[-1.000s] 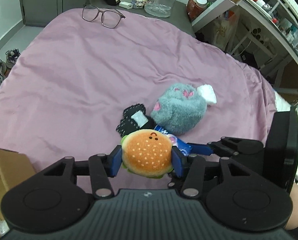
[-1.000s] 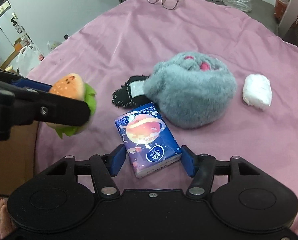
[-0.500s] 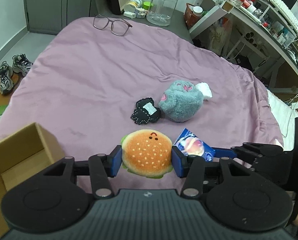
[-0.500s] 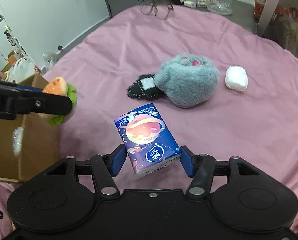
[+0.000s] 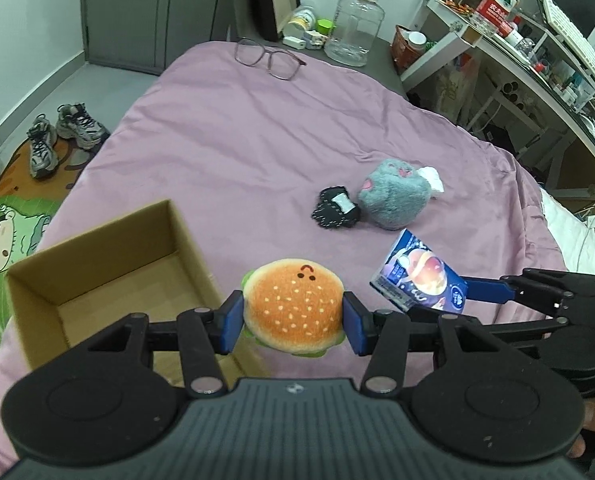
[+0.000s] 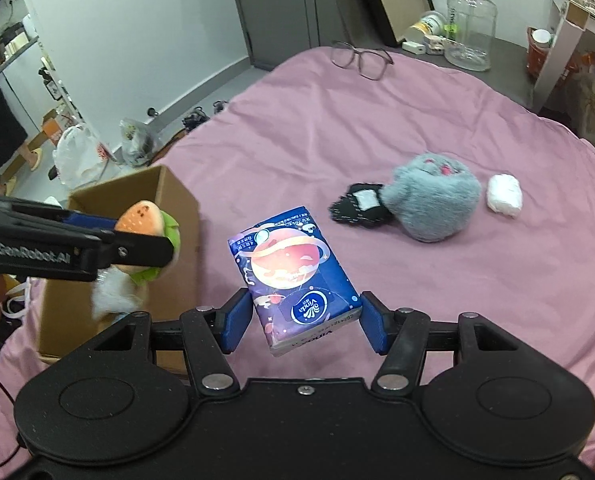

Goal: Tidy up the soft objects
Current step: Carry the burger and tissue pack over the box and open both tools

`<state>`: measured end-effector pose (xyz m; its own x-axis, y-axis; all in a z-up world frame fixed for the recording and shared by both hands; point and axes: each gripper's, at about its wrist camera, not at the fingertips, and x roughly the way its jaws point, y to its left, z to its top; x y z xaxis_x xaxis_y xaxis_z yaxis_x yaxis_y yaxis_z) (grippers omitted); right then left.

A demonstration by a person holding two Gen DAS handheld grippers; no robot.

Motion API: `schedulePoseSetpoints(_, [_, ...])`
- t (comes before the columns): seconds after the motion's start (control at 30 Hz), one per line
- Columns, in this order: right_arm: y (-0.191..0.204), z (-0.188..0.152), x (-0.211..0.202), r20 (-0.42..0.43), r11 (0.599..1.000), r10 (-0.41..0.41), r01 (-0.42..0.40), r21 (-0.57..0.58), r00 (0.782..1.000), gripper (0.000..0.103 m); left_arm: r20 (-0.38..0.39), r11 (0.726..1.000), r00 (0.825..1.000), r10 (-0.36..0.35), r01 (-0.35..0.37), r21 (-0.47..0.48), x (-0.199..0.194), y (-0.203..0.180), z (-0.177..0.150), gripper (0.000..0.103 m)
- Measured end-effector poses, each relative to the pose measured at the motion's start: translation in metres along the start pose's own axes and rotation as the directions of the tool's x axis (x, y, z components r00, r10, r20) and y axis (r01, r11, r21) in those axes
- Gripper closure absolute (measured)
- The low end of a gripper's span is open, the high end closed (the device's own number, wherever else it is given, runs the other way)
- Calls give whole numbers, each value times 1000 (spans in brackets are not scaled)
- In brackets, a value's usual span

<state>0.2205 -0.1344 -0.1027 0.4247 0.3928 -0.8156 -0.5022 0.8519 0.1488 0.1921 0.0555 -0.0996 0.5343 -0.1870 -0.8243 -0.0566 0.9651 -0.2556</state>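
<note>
A bed (image 5: 225, 152) under a pink cover is carrying the work area, with an open cardboard box (image 5: 109, 264) resting at its near left edge. The left hand-held gripper (image 5: 293, 316) is squeezing a burger plush (image 5: 293, 308) by its sides, just beside the box mouth — light and compressible, so it is gripping best across the bun. The right hand-held gripper (image 6: 305, 320) is clamping a tissue pack (image 6: 293, 272) across its lower end; its slick wrapper looks liable to slip. A grey plush (image 6: 433, 200) is lying well apart on the cover.
</note>
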Motion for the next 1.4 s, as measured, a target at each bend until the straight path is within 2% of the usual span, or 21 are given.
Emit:
schedulePoseSetpoints(0.2, [24, 4, -7, 1, 999, 40, -40, -5, 999, 46, 8, 1000, 1000, 10, -9, -15, -10, 18, -9, 53])
schedulePoseSetpoints(0.47, [53, 6, 1, -28, 999, 15, -16, -28, 1000, 46, 10, 999, 1000, 11, -10, -37, -20, 41, -16, 52])
schedulePoseSetpoints(0.8, [86, 19, 13, -73, 1000, -9, 7, -31, 997, 46, 7, 997, 999, 45, -45, -60, -24, 78, -22, 52])
schedulePoseSetpoints(1.1, [119, 31, 26, -85, 999, 25, -28, -39, 996, 46, 5, 990, 998, 69, -67, -125, -21, 122, -26, 52])
schedulePoseSetpoints(1.4, [144, 31, 47, -127, 996, 50, -59, -69, 991, 46, 15, 988, 998, 64, -61, -141, -16, 137, -25, 51])
